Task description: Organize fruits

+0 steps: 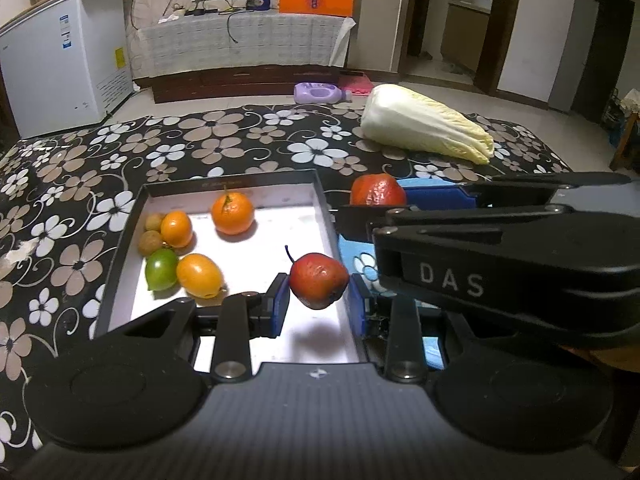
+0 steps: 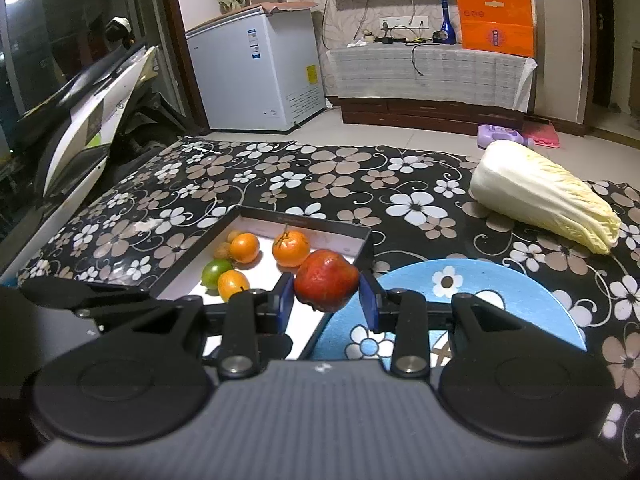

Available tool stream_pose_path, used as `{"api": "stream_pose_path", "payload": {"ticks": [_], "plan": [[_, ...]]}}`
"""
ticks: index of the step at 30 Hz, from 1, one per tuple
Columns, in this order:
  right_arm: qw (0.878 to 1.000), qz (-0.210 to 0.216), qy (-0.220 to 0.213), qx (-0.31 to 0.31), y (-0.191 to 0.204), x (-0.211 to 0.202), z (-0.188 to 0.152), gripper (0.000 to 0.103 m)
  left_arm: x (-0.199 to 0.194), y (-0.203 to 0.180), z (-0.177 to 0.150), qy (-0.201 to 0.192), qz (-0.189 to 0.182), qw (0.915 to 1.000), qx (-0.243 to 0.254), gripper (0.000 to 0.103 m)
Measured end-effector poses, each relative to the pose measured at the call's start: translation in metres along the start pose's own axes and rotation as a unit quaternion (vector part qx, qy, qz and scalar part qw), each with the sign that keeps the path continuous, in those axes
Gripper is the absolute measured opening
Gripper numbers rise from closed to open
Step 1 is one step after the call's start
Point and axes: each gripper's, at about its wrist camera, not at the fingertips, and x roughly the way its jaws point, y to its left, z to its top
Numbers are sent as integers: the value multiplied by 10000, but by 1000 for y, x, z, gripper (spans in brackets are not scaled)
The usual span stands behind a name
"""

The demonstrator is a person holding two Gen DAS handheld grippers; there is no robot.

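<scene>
The left gripper (image 1: pixel 319 302) held a red pear (image 1: pixel 318 281) between its blue pads, jaws narrow and pressed on the fruit's sides, the dark stem pointing up toward 11 o'clock. The pear hung clear above the white floor of the box (image 1: pixel 120 256), with its shadow lying below it at 6 o'clock.

The right gripper (image 2: pixel 327 295) clamped a second red pear (image 2: pixel 326 280) in the same way, pads tight on both flanks. In the left wrist view that gripper reached in from 3 o'clock, and its pear (image 1: pixel 378 190) sat just outside the box's right wall, at 1 o'clock from the first pear.

Inside the box, toward 9 and 10 o'clock from the left pear, lay a large orange with a stem (image 1: pixel 232 214), a smaller orange (image 1: pixel 176 229), two little brown fruits (image 1: pixel 150 232) touching it, a green fruit (image 1: pixel 161 269) and a yellow-orange fruit (image 1: pixel 199 275) just beside the green one.

A blue plate (image 2: pixel 500 292) with flower prints lay at 3 o'clock from the box, touching or almost touching its wall; I could not tell which. A cabbage (image 2: pixel 544 196) lay on the flowered tablecloth (image 2: pixel 332 172) at 2 o'clock, well apart from the box.
</scene>
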Motion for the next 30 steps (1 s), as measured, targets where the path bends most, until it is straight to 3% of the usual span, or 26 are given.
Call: {"api": "stream_pose_path", "payload": {"ticks": [30], "plan": [[9998,-161,36,81,-24,-16,-9,38,7,-33,-2,-2,-294,9994,189,37]]}}
